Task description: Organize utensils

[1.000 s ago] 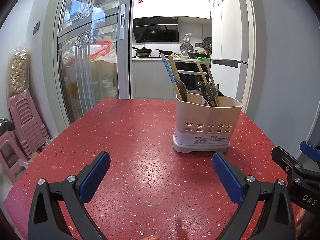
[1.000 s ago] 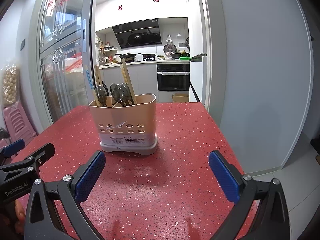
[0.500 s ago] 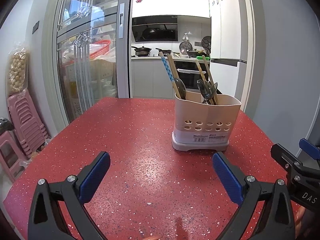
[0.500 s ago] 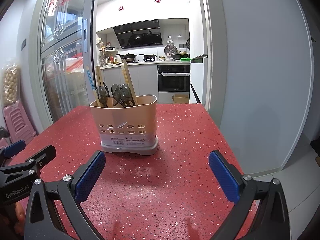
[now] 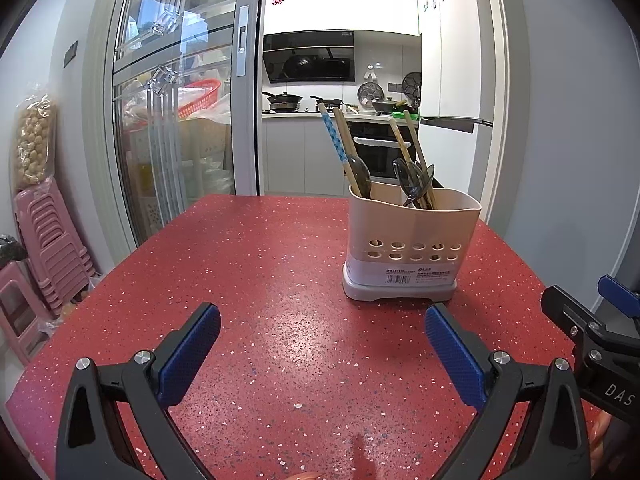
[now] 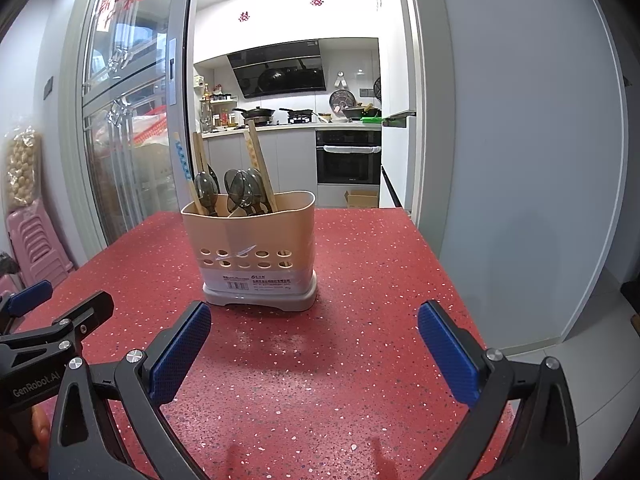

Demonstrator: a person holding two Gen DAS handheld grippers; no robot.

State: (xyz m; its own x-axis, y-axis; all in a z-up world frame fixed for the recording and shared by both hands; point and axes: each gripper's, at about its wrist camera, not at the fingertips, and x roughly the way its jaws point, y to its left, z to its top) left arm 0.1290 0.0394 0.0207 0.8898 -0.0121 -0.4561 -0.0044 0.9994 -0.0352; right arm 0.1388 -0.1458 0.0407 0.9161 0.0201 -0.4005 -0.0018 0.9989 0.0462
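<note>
Red speckled tabletop point(image 5: 260, 280) holds beige utensil holder point(image 5: 412, 244) (spoons, chopsticks inside); kitchen doorway behind. Left gripper point(image 5: 322, 340) and right gripper point(image 6: 314, 338): jaws wide open, empty.

"How many holders?"

"One holder point(image 5: 412, 240), standing on the one table point(image 5: 240, 280)."

"And sticks point(image 5: 345, 140) in it?"

"Four: two in the holder's left half, one of them blue-dotted, and two in its right half."

"Spoons point(image 5: 361, 172)?"

"Three dark ones for certain, one left and two right. A fourth may sit behind; I cannot tell."

"Grippers?"

"Two in front of the holder: left gripper point(image 5: 320, 316) and right gripper point(image 6: 314, 310)."
</note>
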